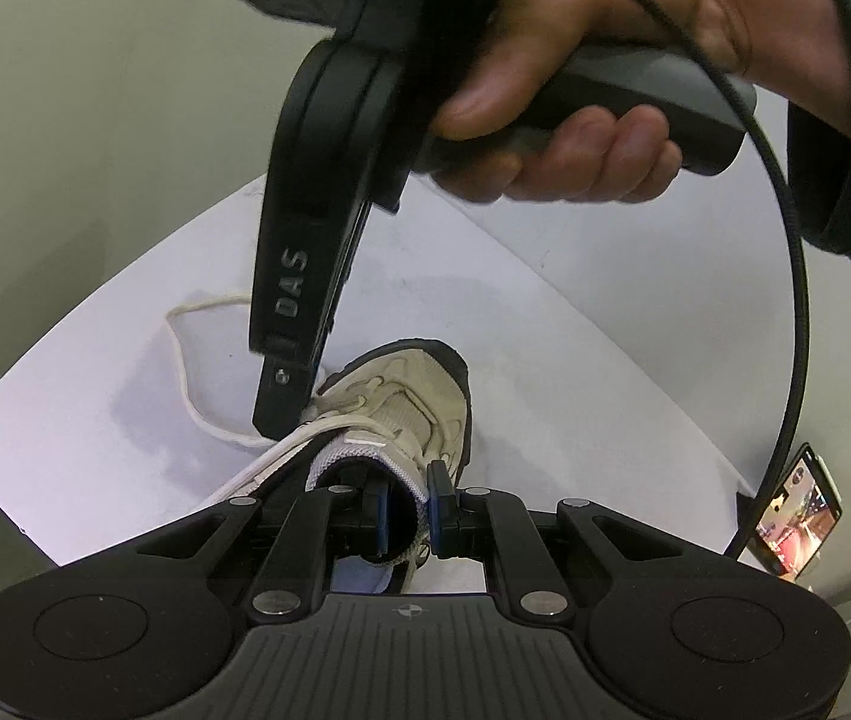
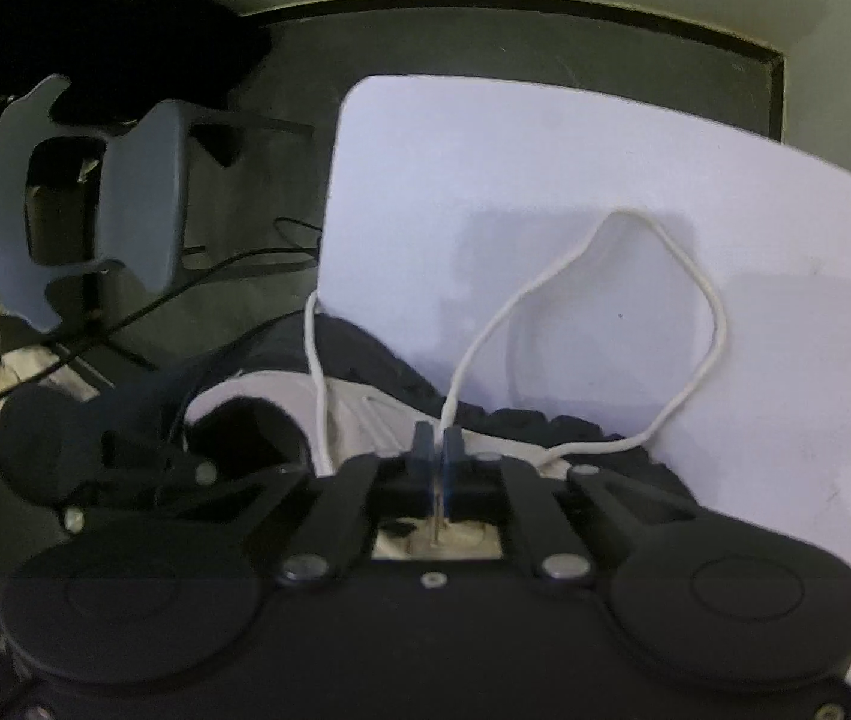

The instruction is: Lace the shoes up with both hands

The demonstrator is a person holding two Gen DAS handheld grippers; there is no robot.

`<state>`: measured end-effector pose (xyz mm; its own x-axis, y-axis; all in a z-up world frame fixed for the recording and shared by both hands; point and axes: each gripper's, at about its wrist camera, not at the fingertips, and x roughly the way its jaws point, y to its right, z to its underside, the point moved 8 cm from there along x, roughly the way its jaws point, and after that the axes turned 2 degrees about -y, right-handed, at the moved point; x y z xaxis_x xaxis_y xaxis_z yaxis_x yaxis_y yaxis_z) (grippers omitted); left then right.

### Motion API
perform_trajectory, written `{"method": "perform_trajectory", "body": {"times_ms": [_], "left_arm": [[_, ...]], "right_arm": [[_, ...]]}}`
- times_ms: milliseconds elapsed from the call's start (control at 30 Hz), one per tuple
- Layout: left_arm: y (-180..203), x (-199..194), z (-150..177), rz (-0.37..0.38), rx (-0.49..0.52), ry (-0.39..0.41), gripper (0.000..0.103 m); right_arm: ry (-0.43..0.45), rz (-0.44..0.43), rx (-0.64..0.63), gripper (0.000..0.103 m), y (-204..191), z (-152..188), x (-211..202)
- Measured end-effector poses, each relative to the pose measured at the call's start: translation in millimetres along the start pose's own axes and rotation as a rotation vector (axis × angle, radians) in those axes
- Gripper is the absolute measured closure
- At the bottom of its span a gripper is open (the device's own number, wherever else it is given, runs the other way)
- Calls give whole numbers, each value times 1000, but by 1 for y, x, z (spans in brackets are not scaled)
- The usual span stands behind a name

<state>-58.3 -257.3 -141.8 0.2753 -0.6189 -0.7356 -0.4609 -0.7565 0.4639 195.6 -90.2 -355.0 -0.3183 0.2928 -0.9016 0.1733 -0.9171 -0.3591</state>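
Shoe (image 1: pixel 407 402) sits mid-board (image 1: pixel 575 360), toe toward far edge, bare board all round it. Cream upper, dark sole, lace (image 2: pixel 689 300) looped loose on the board. Left gripper (image 1: pixel 407 504) clamped on shoe collar. Right gripper (image 2: pixel 437 441) pinching lace at the eyelets

"DAS" — raised letters, on the black right gripper (image 1: pixel 287 414) body

Cream shoe (image 1: pixel 401 402) on white board, white lace (image 2: pixel 653 324) looped loose
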Motion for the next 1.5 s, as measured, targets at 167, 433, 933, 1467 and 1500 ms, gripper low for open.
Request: {"method": "perform_trajectory", "body": {"times_ms": [167, 433, 933, 1467, 1500], "left_arm": [[8, 13, 6, 14, -2, -6, 94], [-2, 33, 17, 116, -159, 16, 94], [51, 62, 41, 103, -134, -13, 94], [62, 77, 15, 99, -145, -8, 94], [67, 80, 18, 99, -146, -8, 94]], "right_arm": [[309, -132, 132, 103, 19, -3, -52], [809, -250, 298, 103, 35, 87, -67], [964, -330, 470, 103, 36, 107, -6], [932, -306, 405, 103, 36, 117, -2], [939, -307, 408, 103, 36, 118, -2]]}}
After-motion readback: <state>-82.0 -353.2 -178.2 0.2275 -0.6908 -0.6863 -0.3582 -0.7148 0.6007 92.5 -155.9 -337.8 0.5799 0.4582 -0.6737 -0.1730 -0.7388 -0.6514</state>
